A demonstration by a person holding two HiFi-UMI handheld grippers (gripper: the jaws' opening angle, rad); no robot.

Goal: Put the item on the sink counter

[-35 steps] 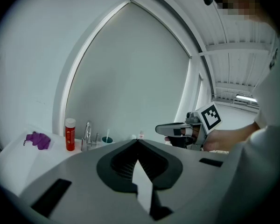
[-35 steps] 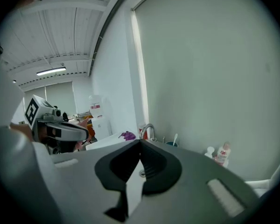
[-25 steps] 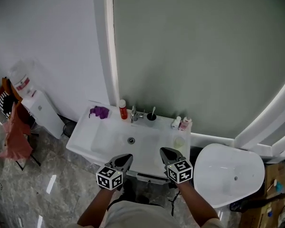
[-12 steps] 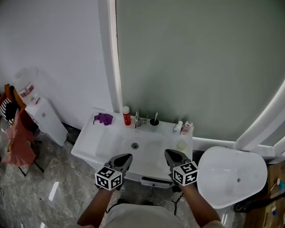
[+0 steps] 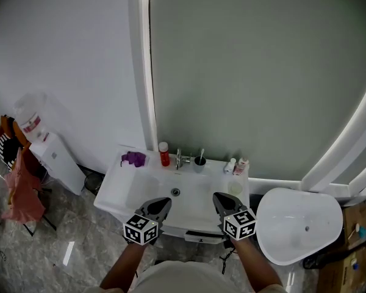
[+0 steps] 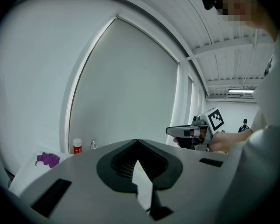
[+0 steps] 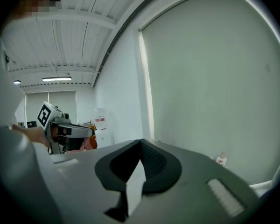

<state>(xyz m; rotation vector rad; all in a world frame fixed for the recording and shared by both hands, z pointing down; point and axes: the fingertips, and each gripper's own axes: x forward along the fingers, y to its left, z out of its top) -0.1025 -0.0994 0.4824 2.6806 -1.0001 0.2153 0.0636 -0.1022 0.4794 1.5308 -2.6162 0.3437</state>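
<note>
While they hover over the near edge of the glossy white sink counter [image 5: 110,195], the left gripper [image 5: 161,201] and right gripper [image 5: 219,197], grey and wedge-nosed, are both clenched tight on nothing. A crumpled purple item [image 5: 133,159] lies on the counter's far left corner, beside a red bottle [image 5: 164,154], chrome faucet [image 5: 180,159] and dark cup [image 5: 199,162]. A smooth white oval tub [image 5: 299,224] sits to the right.

The left gripper [image 5: 163,201] and right gripper [image 5: 218,196] are dark grey. Each has two broad jaws that taper to a point and are lined with black ribbed pads [image 6: 123,160]. At its near end each carries a white cube [image 5: 141,229] printed with black square markers. The person wears a pale top [image 5: 171,279].
</note>
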